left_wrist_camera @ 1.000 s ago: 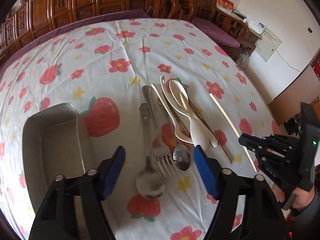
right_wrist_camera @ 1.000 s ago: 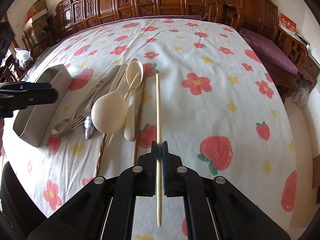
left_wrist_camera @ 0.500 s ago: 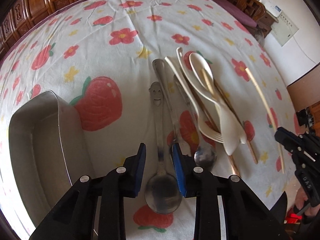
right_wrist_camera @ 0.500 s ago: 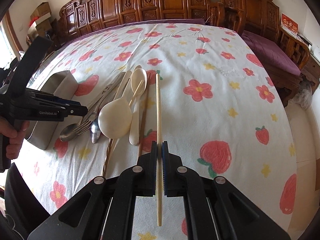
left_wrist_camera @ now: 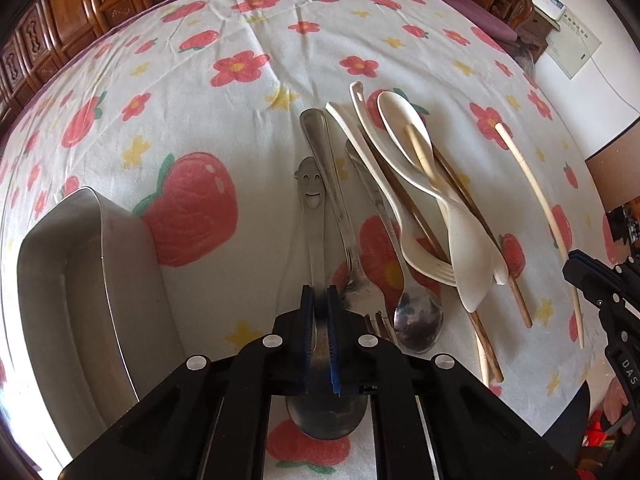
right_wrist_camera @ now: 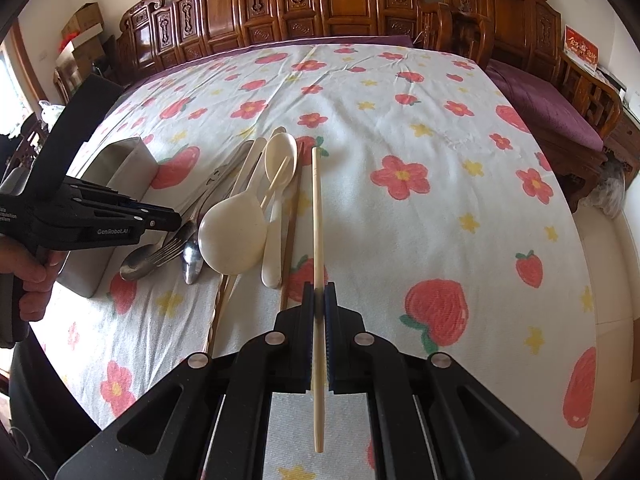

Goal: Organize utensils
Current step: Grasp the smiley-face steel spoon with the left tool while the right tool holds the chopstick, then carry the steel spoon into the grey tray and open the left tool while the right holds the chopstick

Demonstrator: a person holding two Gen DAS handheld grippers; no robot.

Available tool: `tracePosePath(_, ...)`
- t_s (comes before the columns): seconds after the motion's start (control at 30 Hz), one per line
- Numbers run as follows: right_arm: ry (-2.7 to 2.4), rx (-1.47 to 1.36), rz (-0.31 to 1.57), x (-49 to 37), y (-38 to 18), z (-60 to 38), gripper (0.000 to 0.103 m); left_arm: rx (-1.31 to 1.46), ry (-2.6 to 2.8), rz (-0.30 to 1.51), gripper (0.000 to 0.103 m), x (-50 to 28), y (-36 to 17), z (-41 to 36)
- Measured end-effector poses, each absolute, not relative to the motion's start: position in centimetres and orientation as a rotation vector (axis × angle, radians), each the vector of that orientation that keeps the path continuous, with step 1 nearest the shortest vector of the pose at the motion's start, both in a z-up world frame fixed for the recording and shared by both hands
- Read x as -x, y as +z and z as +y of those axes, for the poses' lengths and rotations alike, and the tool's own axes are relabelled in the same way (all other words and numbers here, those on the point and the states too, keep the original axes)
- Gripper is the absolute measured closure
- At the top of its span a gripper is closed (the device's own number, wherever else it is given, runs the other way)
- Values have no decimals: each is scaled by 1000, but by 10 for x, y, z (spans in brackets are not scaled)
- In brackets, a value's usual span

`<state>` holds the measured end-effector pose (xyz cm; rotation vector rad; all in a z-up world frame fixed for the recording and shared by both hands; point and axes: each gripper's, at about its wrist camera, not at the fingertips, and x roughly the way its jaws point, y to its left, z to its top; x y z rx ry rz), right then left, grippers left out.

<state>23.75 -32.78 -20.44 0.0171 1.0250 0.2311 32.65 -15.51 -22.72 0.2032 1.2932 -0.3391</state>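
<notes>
A steel spoon with a smiley face (left_wrist_camera: 310,200) lies on the strawberry tablecloth, leftmost in a row of utensils. My left gripper (left_wrist_camera: 320,294) points steeply down and is shut on its handle just above the bowl, blue pads pressing both sides. My right gripper (right_wrist_camera: 319,292) is shut on a pale chopstick (right_wrist_camera: 317,208), which runs straight ahead over the cloth; its far part also shows in the left wrist view as the pale chopstick (left_wrist_camera: 536,192). The left gripper (right_wrist_camera: 176,220) shows at the left of the right wrist view, held by a hand.
A steel rectangular container (left_wrist_camera: 80,280) stands left of the utensils. Beside the spoon lie a steel fork (left_wrist_camera: 332,184), another steel spoon (left_wrist_camera: 418,316), a cream fork (left_wrist_camera: 384,184), a cream paddle (left_wrist_camera: 468,252), a cream spoon (left_wrist_camera: 400,120) and brown chopsticks (left_wrist_camera: 516,292). Carved wooden chairs (right_wrist_camera: 320,0) line the far side.
My left gripper has come down over the smiley spoon and its jaws have gone from wide open to shut on the handle. The right gripper and its chopstick have stayed put.
</notes>
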Motion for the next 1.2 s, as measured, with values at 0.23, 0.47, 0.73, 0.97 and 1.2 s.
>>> tracePosePath(0.23, 240, -11, 1021, -237, -202, -324, 97, -195, -300, 1268, 98, -320, -223, -145)
tracePosePath(0.47, 241, -7, 1017, -236, -200, -323, 97, -178, -313, 1214, 98, -311, -200, -132)
tracePosePath(0.73, 275, -11, 977, -232, -183, -313, 97, -163, -345, 1148, 98, -294, -166, -122)
tracePosePath(0.97, 317, 24, 929, -227, -160, -288, 97, -128, -350, 1098, 98, -283, -137, -96)
tracePosePath(1.2, 364, 45, 908, -226, -144, -254, 97, -109, -324, 1055, 98, -277, -116, -63)
